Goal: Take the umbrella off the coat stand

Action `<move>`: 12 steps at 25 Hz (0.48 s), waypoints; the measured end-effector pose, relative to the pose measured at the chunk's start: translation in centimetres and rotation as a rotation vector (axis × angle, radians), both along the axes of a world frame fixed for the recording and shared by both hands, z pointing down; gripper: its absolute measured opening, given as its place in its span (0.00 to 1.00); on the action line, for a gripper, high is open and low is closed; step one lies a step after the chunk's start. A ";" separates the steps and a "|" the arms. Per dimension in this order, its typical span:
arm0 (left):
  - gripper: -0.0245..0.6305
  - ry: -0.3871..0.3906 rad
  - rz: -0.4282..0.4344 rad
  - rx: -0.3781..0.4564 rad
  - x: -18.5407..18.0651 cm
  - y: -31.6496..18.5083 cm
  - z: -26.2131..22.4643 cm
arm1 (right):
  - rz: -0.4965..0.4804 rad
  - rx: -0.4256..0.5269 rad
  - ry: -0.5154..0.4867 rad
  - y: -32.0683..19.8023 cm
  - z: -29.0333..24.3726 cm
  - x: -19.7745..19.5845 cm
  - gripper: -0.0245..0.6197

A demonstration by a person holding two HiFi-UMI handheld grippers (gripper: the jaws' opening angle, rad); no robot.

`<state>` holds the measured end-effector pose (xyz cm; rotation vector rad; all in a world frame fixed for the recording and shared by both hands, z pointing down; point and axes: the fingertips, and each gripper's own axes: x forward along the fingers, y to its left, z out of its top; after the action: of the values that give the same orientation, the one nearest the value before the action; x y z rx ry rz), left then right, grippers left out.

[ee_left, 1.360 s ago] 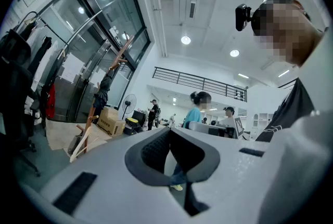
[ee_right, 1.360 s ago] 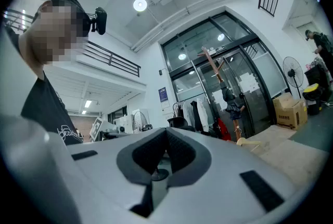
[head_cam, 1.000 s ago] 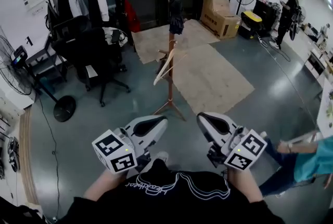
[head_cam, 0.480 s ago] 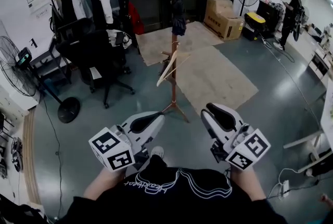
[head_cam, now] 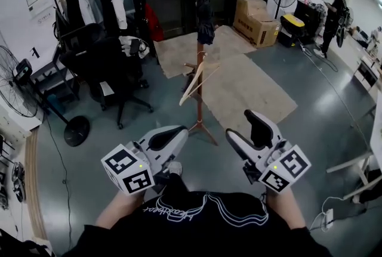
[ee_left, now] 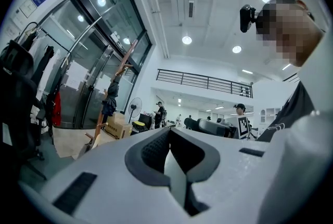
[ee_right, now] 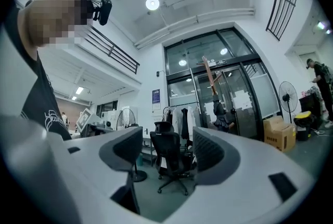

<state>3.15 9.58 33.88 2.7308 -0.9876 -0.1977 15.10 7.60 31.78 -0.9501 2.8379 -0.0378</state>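
Since a second ago the right gripper [head_cam: 243, 128] has parted its fingers, which were together then and are opening now with nothing between them, and the seated person in teal at the lower right has gone from sight. From the head view both grippers are held out low in front of the person's dark shirt, the left gripper [head_cam: 174, 135] with its fingers together and empty. Beyond them the wooden coat stand [head_cam: 199, 65] rises from the grey floor [head_cam: 298, 130], well apart from both grippers, and the umbrella [head_cam: 205, 22], a dark furled bundle, hangs high on its pole, with a pale hanger [head_cam: 192, 84] lower down. A black office chair [head_cam: 113, 68] stands off to the left. The left gripper view shows the left gripper [ee_left: 169, 134] closed, fingers meeting, with the coat stand [ee_left: 125, 62] and umbrella [ee_left: 110, 97] small in the distance at left. The right gripper view shows the right gripper [ee_right: 166, 150] with fingers wide apart; between them only the distant office chair [ee_right: 169, 158] appears, and the umbrella [ee_right: 218, 109] hangs on the stand [ee_right: 209, 75] by the glass doors [ee_right: 239, 93].
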 end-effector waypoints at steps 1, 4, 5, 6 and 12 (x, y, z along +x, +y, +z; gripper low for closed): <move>0.04 0.003 0.002 -0.002 -0.4 -0.6 0.1 | 0.004 -0.005 0.004 -0.6 0.2 -0.3 0.50; 0.04 0.012 0.006 -0.014 -1.4 -3.0 0.4 | 0.021 -0.015 0.017 -2.6 0.5 -1.0 0.52; 0.04 0.014 0.009 -0.019 -1.7 -3.9 0.6 | 0.028 -0.018 0.019 -3.4 0.6 -1.2 0.53; 0.04 0.017 0.013 -0.022 -2.0 -4.9 0.6 | 0.034 -0.021 0.022 -4.2 0.7 -1.4 0.53; 0.04 0.026 0.058 -0.039 -4.2 -11.5 0.9 | 0.084 -0.051 0.031 -10.1 1.5 -3.5 0.54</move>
<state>-1.01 -1.89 34.81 2.7098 -0.8948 -0.2017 11.58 -2.49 33.24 -1.0887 2.8348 -0.0874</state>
